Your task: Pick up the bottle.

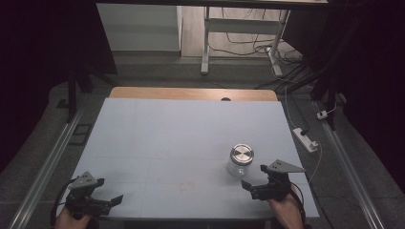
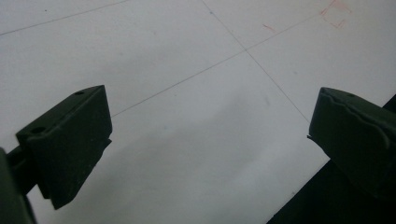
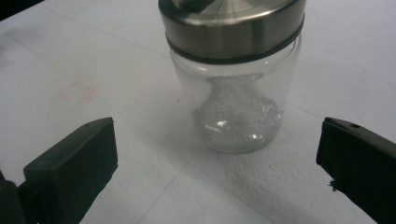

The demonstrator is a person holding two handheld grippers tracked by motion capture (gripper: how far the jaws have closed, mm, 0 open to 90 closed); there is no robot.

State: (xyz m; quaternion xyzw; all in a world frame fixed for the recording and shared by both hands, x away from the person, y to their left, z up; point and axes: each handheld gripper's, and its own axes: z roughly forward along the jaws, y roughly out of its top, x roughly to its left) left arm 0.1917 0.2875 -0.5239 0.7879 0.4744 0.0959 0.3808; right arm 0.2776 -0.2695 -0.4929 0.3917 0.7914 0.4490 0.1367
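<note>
The jar (image 1: 240, 161) stands upright on the bench (image 1: 157, 143), right of centre in the lower half of the high view, with its metal lid (image 1: 241, 154) on. In the right gripper view it sits at the upper middle of the frame, clear glass with a low heap of small pale grains or beads at the bottom; what they are is hard to tell through the glass.

Judged from this, the work has barely begun: the jar is untouched, the lid closed, and the grasp and whatever follows are all left to do.

The right claw (image 1: 254, 180) lies just below and right of the jar in the high view, near it but apart. Its jaws are spread wide, wider than the jar, holding nothing. The left claw (image 1: 109, 190) rests in the lower left of that view, well apart from the jar, also wide open and empty over bare bench.
</note>
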